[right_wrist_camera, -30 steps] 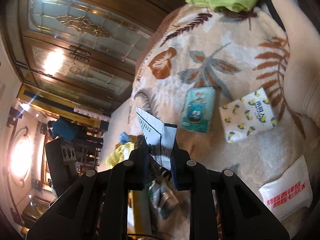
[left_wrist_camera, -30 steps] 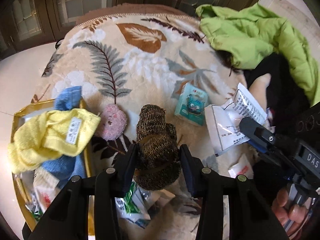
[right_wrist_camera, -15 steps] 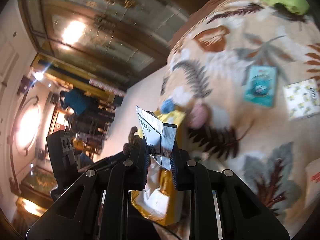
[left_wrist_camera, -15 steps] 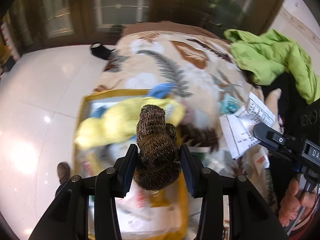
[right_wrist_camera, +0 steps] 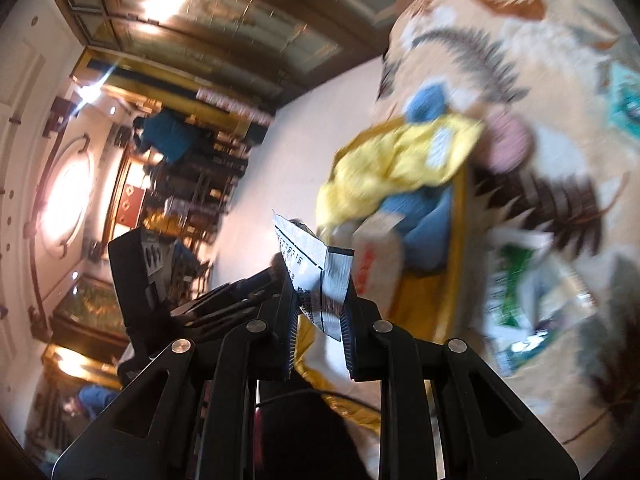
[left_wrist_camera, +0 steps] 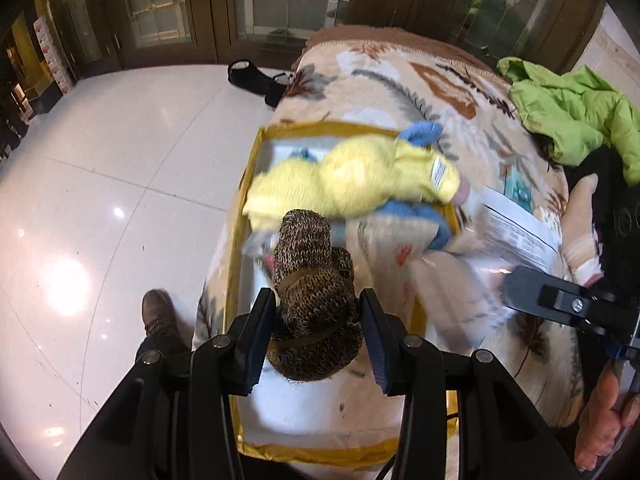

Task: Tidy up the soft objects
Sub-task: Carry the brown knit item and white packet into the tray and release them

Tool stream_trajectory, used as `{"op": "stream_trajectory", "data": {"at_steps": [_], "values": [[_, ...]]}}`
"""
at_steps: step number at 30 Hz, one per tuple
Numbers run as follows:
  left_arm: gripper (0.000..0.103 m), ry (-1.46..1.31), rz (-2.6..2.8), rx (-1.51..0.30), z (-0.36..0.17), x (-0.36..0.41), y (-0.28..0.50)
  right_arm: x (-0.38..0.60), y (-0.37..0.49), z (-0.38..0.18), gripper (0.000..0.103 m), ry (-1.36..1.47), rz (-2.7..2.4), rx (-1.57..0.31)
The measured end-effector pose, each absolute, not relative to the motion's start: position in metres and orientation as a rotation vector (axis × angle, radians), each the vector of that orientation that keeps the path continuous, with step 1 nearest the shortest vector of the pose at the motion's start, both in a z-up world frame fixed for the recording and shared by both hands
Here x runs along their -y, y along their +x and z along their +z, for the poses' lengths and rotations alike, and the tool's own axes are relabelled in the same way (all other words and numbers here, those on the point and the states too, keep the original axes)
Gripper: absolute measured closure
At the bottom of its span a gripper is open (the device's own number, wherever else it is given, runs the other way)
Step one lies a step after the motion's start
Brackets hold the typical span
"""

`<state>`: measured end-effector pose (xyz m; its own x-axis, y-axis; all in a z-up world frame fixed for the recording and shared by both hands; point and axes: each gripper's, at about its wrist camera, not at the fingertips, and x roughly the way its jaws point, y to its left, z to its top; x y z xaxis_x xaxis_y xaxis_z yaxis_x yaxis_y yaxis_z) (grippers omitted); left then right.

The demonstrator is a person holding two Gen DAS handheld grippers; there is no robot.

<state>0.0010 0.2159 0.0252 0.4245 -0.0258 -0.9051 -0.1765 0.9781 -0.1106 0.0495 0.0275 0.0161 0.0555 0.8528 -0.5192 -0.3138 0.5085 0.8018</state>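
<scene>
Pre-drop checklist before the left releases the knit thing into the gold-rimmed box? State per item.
1. Left gripper holds the brown knit item between both fingers: ok.
2. Right gripper shut on the printed packet: ok.
3. Knit item is over the gold-rimmed box: ok, the box interior shows below it.
4. Free landing spot: cannot tell; the yellow cloth and blue cloth fill the far end, and the near part is blurred.
5. Right gripper clear of the left: ok, it sits off to the side.
6. Image sharpness: not ok, both views are motion-blurred.
</scene>
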Motion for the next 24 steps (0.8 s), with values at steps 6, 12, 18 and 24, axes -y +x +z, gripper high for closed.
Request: {"op": "stream_trajectory", "data": {"at_steps": [6, 12, 18, 24], "values": [[0.060, -0.175, 0.127, -1.154, 0.006, -0.220, -0.009, -0.071, 0.053, -0.006, 0.085, 0.496, 0.953, -1.274], [0.060, -0.133, 0.171, -1.147, -0.007, -0.217, -0.010, -0.088, 0.060, -0.028, 0.085, 0.474, 0.891, -1.315], [0.057, -0.125, 0.210, -1.127, -0.010, -0.217, -0.010, -0.089, 0.058, -0.043, 0.081, 0.528, 0.892, -1.365], [0.049, -0.135, 0.242, -1.143, -0.014, -0.216, -0.012, -0.072, 0.058, -0.043, 0.062, 0.583, 0.875, -1.370]]}}
